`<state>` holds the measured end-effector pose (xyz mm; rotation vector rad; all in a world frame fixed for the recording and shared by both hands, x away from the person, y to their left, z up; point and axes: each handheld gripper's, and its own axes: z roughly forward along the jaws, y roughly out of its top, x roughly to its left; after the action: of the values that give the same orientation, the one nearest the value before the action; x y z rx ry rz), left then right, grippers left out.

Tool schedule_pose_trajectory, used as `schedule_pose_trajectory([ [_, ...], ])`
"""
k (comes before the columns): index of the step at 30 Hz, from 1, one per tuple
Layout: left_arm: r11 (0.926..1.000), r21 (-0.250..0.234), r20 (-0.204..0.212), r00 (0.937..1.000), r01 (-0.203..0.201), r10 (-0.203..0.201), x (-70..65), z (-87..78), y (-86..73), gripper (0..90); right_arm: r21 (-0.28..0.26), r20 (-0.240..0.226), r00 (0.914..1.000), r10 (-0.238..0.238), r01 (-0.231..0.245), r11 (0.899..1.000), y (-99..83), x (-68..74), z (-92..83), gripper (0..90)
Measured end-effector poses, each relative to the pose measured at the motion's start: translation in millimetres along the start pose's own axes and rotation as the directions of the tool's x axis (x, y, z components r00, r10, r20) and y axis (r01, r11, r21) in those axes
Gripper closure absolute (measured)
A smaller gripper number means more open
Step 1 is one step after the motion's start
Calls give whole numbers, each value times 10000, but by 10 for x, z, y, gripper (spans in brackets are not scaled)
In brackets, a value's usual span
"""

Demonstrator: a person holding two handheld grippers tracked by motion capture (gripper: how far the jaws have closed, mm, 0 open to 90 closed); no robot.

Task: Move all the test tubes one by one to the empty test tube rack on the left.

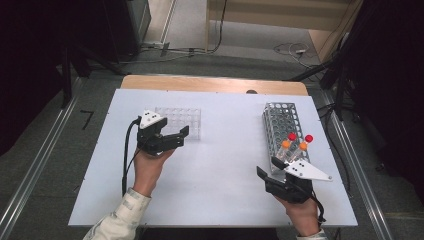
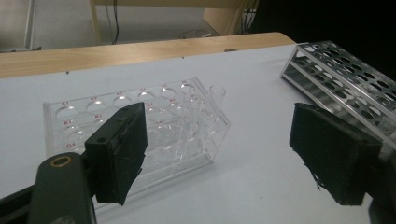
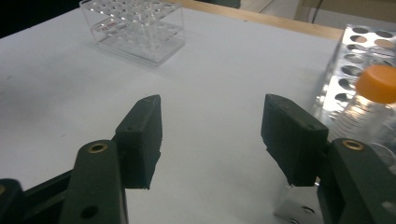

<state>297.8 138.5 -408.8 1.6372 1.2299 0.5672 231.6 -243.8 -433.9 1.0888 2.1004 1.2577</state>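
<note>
With both jaws wide and empty, advance the right gripper toward the capped tubes in the metal rack at 3 o'clock, left gripper beside the clear rack.

Table top: plain white, with a light wood edge at the far side. Clear rack: transparent, red lettering beside its wells. Metal rack: silver, patterned with round holes. Tube caps: two orange, two red. Both grippers' jaws: black.
</note>
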Motion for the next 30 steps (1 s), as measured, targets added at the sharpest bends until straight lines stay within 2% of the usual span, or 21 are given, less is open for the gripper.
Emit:
schedule_pose_trajectory([
  [8, 9999, 104, -94, 9999, -42, 43, 17, 7, -38, 177, -36, 744, 9967, 334, -332, 9994, -110, -239, -139, 368],
  [17, 9999, 109, -125, 9999, -52, 53, 31, -5, -47, 171, -268, 1487, 9866, 672, -639, 9976, -119, -429, -244, 370],
  [21, 9999, 106, -138, 9999, -76, 77, 32, -13, -47, 171, -342, 1949, 9775, 801, -748, 9966, -143, -520, -251, 375],
  [24, 9997, 249, -207, 9998, -48, 53, 38, 6, -53, 171, -391, 2523, 9630, 950, -880, 9954, -167, -603, -216, 394],
  [30, 9996, 273, -219, 9997, -90, 96, 32, 10, -57, 172, -385, 2966, 9476, 1182, -1118, 9930, -174, -729, -91, 481],
])
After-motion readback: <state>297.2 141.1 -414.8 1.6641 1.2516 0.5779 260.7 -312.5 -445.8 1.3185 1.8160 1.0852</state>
